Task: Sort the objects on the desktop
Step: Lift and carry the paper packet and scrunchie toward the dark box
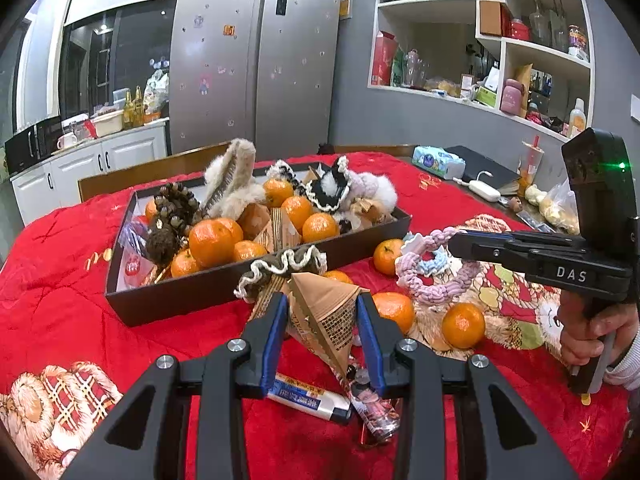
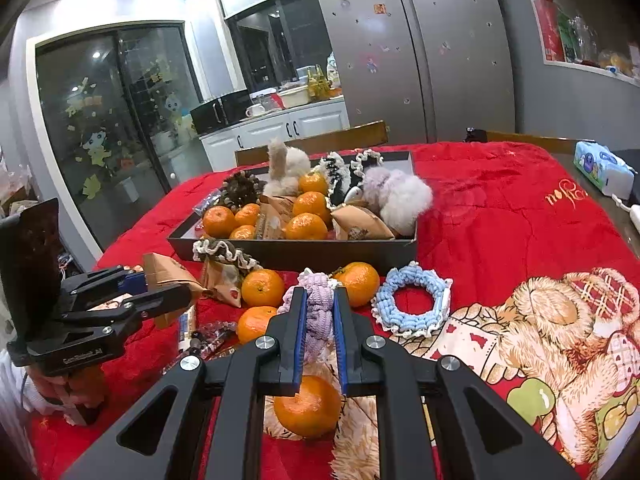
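We see both fisheye views lit warmly by indoor ceiling lamps, whose bright spots reflect in the dark glass doors (image 2: 120,128) left of the fridge (image 1: 256,60). Straight lines bow strongly toward the black, vignetted corners. The red quilt (image 1: 80,280) looks saturated; our left-wrist view is crisp, while a hazy smudge softens the right-wrist view beside the tray (image 2: 296,250).

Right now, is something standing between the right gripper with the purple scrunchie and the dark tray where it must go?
Yes. The right gripper is shut on the purple scrunchie. Between it and the dark tray lie two tangerines on the red cloth. Lifting over them should likely clear the way.
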`<state>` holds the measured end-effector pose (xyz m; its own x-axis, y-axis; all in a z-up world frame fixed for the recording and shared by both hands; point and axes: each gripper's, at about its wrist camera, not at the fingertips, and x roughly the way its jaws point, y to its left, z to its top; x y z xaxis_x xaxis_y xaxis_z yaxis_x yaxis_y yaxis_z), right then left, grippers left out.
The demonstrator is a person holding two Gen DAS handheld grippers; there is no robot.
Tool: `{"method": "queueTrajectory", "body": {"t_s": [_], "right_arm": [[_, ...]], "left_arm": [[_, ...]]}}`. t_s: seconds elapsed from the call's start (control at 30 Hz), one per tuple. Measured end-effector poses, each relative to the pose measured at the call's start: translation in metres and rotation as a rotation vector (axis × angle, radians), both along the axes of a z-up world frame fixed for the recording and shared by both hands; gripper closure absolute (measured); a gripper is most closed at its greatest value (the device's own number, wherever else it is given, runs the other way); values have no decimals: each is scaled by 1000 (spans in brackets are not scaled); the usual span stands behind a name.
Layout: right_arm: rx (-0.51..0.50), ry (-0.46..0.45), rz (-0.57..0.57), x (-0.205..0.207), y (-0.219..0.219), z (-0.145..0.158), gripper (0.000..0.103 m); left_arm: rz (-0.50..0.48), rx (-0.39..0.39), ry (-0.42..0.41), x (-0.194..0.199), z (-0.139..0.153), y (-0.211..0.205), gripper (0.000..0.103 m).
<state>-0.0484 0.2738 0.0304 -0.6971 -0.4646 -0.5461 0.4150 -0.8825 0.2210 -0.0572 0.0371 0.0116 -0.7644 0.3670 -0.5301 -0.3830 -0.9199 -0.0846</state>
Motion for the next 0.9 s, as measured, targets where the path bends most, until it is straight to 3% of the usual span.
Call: {"method": "queueTrajectory", "body": {"t_s": [0.5,0.9], "right_arm": [[-17,40,20,13,-18,26,90],[-55,13,32,-4,-29,50,90]], "left_arm": [[9,2,61,9,28,1,66],[37,20,22,-16,49,-11,66]]}}
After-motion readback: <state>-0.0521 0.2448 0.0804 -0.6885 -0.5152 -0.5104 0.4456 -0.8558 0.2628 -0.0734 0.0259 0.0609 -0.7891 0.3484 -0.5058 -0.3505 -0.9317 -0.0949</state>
